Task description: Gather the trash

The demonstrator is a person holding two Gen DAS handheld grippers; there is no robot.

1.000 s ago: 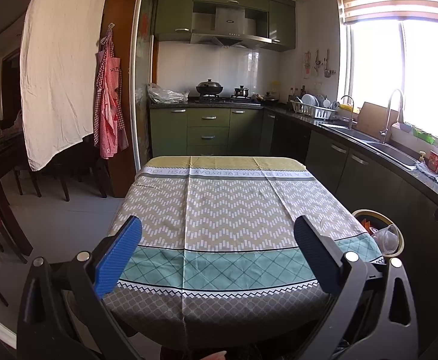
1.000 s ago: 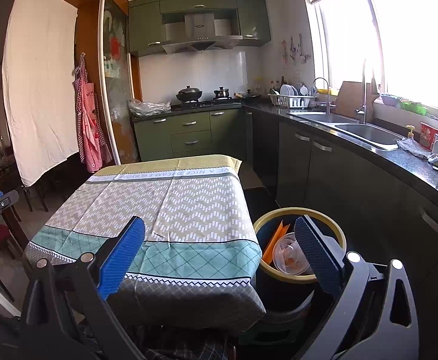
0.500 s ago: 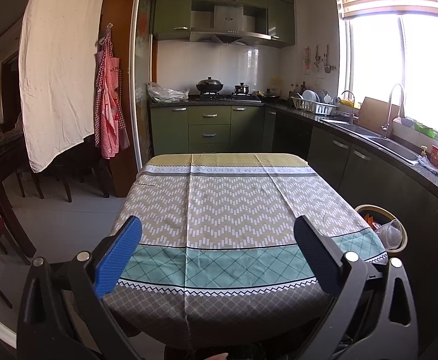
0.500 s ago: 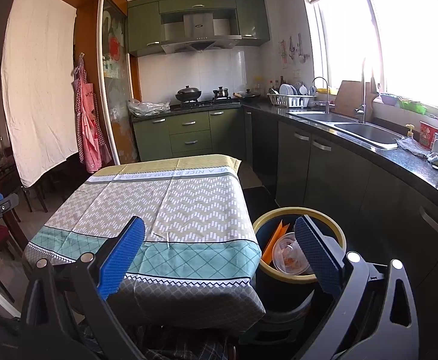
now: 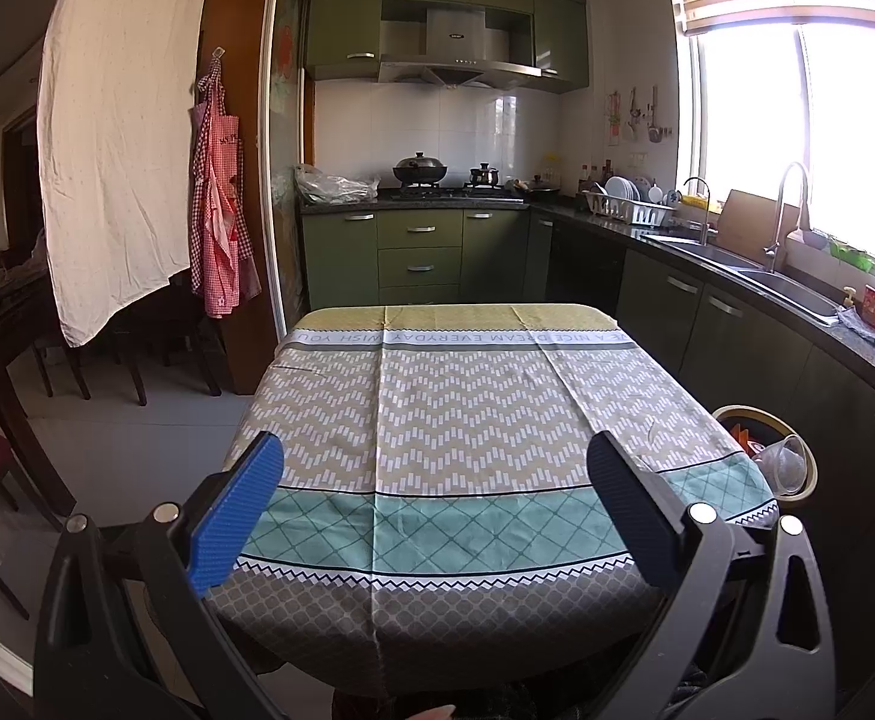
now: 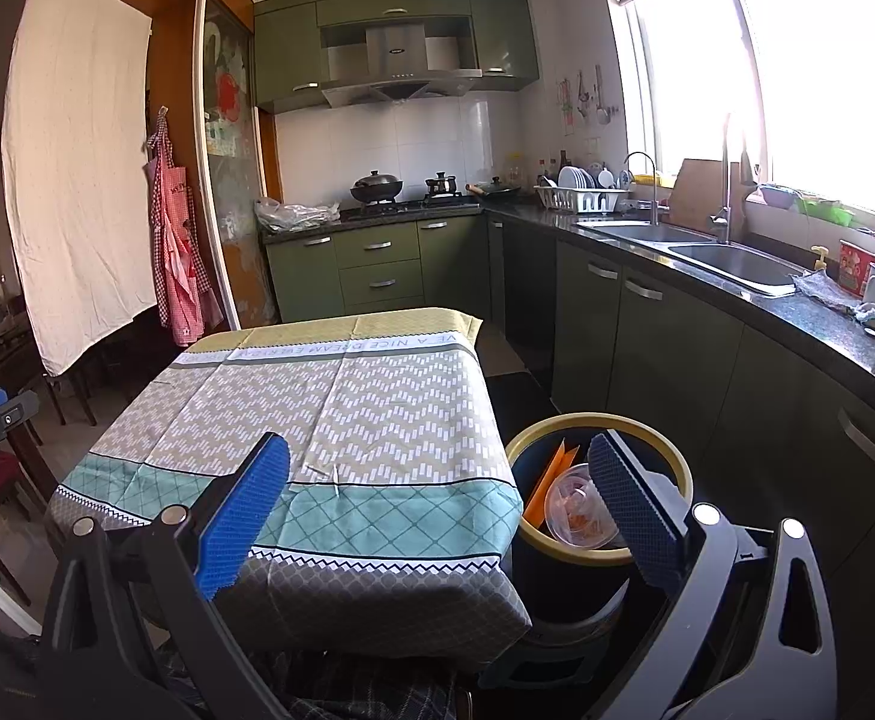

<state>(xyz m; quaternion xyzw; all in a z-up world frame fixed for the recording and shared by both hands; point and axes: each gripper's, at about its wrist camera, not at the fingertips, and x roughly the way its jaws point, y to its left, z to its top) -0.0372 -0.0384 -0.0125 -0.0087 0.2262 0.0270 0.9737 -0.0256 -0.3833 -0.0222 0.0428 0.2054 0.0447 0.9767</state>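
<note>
A dark trash bin with a yellow rim [image 6: 671, 456] stands on the floor right of the table; it also shows in the left wrist view [image 5: 806, 483]. It holds a clear plastic cup [image 6: 578, 507] and orange paper [image 6: 548, 471]. My left gripper [image 5: 434, 507] is open and empty above the near edge of the table [image 5: 437, 414]. My right gripper [image 6: 437, 507] is open and empty, over the table's near right corner [image 6: 347, 408] and the bin. No trash shows on the patterned tablecloth.
Green kitchen cabinets and a dark counter with a sink [image 6: 731, 261] run along the right. A stove with pots [image 5: 419, 171] is at the back. Dark chairs [image 5: 131, 342] and a wooden table stand at the left. A white sheet [image 5: 113, 126] hangs there.
The left wrist view has tilted slightly, so the table and bin sit a little lower in frame. The right gripper has hardly moved. Both stay open.
</note>
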